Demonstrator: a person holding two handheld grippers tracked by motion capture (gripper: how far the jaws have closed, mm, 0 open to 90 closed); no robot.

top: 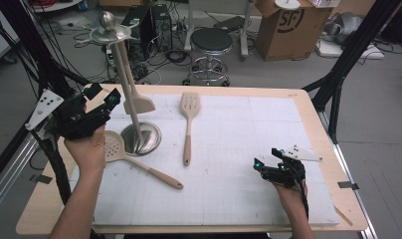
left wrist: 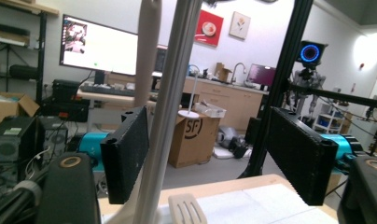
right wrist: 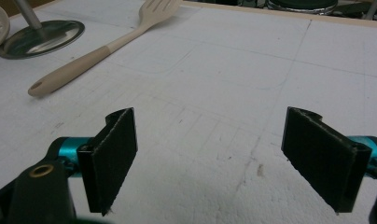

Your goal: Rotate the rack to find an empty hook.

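A metal utensil stand [top: 128, 89] rises from a round base [top: 148, 135] at the left of the white mat [top: 229, 199]. A beige spatula [top: 138, 103] hangs from its top ring. My left gripper [top: 103, 95] is open just left of the stand. In the left gripper view the pole [left wrist: 165, 116] stands between the wide jaws of the left gripper [left wrist: 214, 154], close to the left pad, and the spatula's handle [left wrist: 147, 51] is behind it. A slotted turner [top: 189, 107] and a perforated spoon [top: 117, 148] lie on the mat. My right gripper [top: 267, 158] hovers open, with nothing between the jaws, low over the mat [right wrist: 214, 93].
The table's wooden rim [top: 318, 114] frames the mat. Black frame posts [top: 338, 74] stand at both sides. A stool [top: 210, 42], a cardboard box [top: 288, 25] and cables sit on the floor beyond. The slotted turner [right wrist: 98, 51] and stand base [right wrist: 42, 37] lie far ahead of the right gripper [right wrist: 214, 158].
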